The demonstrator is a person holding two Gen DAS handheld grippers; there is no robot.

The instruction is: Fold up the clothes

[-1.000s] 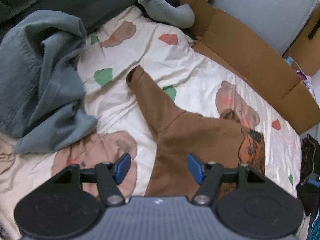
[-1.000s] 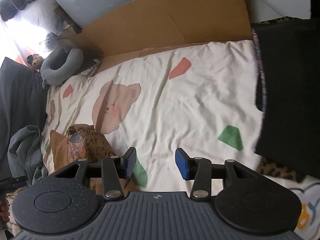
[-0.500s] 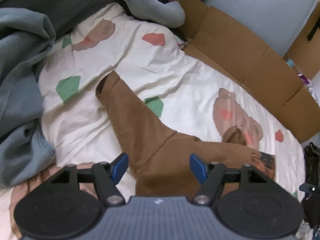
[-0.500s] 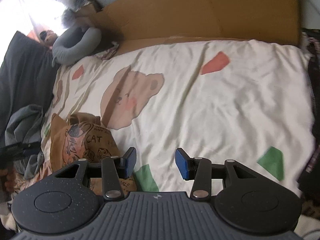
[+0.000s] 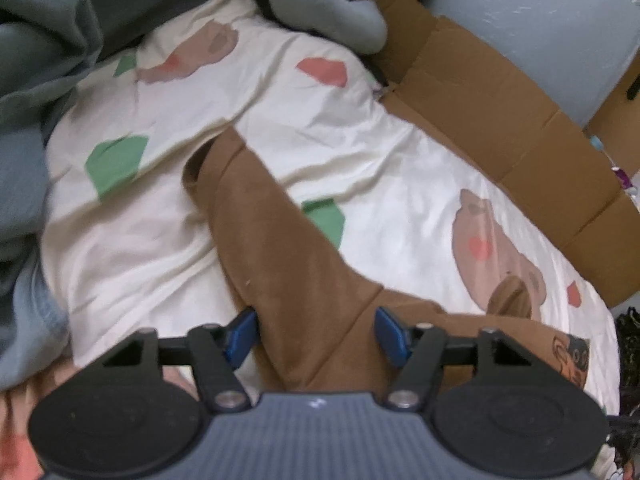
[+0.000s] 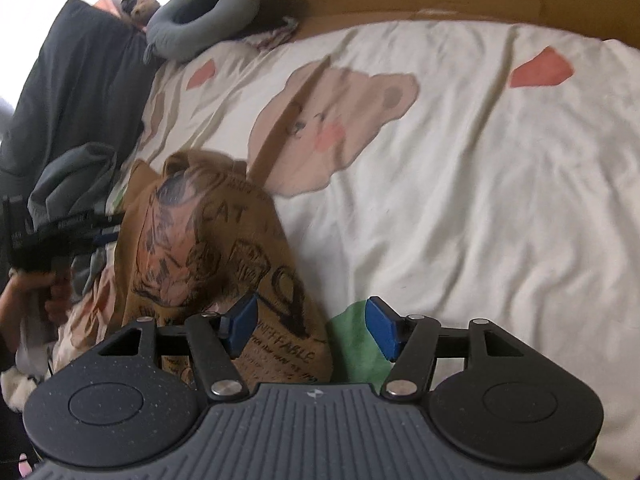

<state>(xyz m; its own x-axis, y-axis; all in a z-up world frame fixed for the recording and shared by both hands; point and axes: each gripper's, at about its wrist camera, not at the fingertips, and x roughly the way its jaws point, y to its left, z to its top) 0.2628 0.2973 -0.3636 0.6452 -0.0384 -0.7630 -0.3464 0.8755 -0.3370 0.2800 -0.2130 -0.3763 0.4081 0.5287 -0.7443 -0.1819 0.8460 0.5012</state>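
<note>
- Brown sweatshirt [image 5: 280, 264]: spread flat on the bed sheet [image 5: 360, 148], a cream sheet printed with bears and coloured patches; one sleeve runs from the body toward 11 o'clock in the left wrist view, its cuff [image 5: 200, 168] lying open on the sheet
- Left gripper [image 5: 316, 334]: its blue-padded fingers [image 5: 240, 334] stand on either side of the sleeve where it joins the body; the left pad sits at the sleeve's left edge, the right pad over the brown cloth near the armpit seam; the jaws are closing, with cloth between them but not yet pinched
- Right gripper [image 6: 312, 326]: seen in the right wrist view above the sweatshirt's printed front [image 6: 208, 240], at its edge toward 5 o'clock; the left finger [image 6: 242, 320] lies over the printed cloth, the right over a green patch of sheet; the jaws are opening, released, gripping nothing
- Surroundings: grey garments [image 5: 32, 100] heaped at 9 o'clock, a grey neck pillow [image 5: 320, 4] at 12 o'clock, flattened cardboard [image 5: 500, 120] along the bed at 2 o'clock
- The person's hand [image 6: 36, 292] holding the left gripper shows at 9 o'clock in the right wrist view
</note>
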